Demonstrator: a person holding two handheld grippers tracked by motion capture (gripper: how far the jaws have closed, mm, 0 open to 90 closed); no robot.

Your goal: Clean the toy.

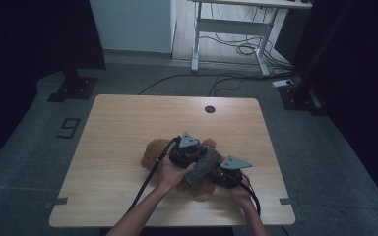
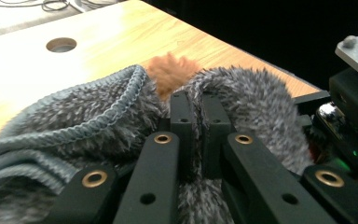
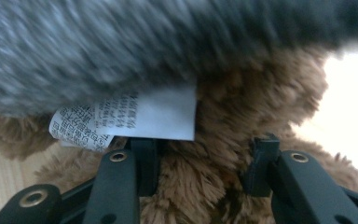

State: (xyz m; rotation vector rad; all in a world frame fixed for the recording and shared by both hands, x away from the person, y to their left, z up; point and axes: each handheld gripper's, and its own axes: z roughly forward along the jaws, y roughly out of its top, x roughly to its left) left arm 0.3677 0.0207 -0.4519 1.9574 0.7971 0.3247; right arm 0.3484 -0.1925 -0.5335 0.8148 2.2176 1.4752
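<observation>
High view: a brown plush toy [image 1: 153, 153] lies just below the middle of the wooden counter [image 1: 118, 132], with a grey garment [image 1: 204, 167] draped over it. The left claw [image 1: 187, 152] sits at the toy's 12 o'clock side, the right claw [image 1: 226, 174] at its 4 o'clock. The job looks to be dressing the toy, and it seems midway: the cloth is on the body but bunched, not yet smoothed or pulled round.

Left gripper view: the left claw [image 2: 195, 126] is pressed together, pinching a fold of the garment [image 2: 98, 116]. The cloth is shaggy grey fleece with a stitched, ribbed hem. A tuft of brown fur [image 2: 172, 74] pokes out at 12 o'clock.

Right gripper view: the right claw [image 3: 204, 161] stands partly spread, its jaws sunk in the plush [image 3: 242, 116]; whether they truly grip it I cannot tell. The fur is soft, long and tan. A white printed label [image 3: 135, 116] hangs under the blurred grey fleece [image 3: 121, 51].
</observation>
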